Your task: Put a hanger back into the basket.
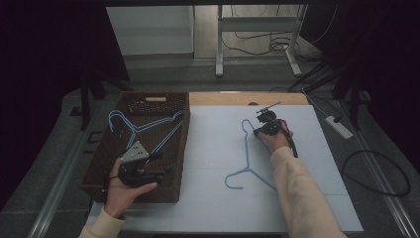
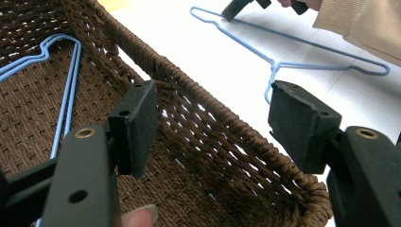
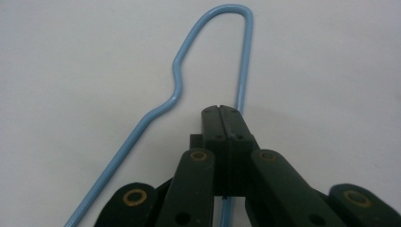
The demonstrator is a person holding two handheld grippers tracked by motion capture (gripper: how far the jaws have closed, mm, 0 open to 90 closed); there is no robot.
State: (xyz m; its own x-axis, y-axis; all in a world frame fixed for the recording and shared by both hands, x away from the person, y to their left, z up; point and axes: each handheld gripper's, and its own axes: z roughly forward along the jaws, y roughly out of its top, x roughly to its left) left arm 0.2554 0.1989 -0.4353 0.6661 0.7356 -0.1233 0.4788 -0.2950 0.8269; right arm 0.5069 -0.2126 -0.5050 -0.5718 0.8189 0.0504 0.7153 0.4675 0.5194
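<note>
A light blue wire hanger [image 1: 246, 148] lies on the white table top [image 1: 213, 198], its hook toward me. My right gripper [image 1: 257, 131] is shut on the hanger's far end. In the right gripper view the jaws [image 3: 221, 111] press together on the wire [image 3: 179, 80], just behind the bend of its shoulder. My left gripper [image 1: 165, 162] is held open over the near right part of a brown woven basket [image 1: 183, 148]. Nothing sits between its pads [image 2: 137, 123]. Two blue hangers [image 1: 143, 126] lie inside the basket, one of them [image 2: 66, 94] along its floor.
The basket's rim [image 2: 198, 90] runs between the left gripper's jaws and the table hanger [image 2: 283, 64]. A strip of wooden table [image 1: 247, 98] shows behind the white top. Cables [image 1: 376, 168] and a power strip [image 1: 339, 126] lie on the floor at the right.
</note>
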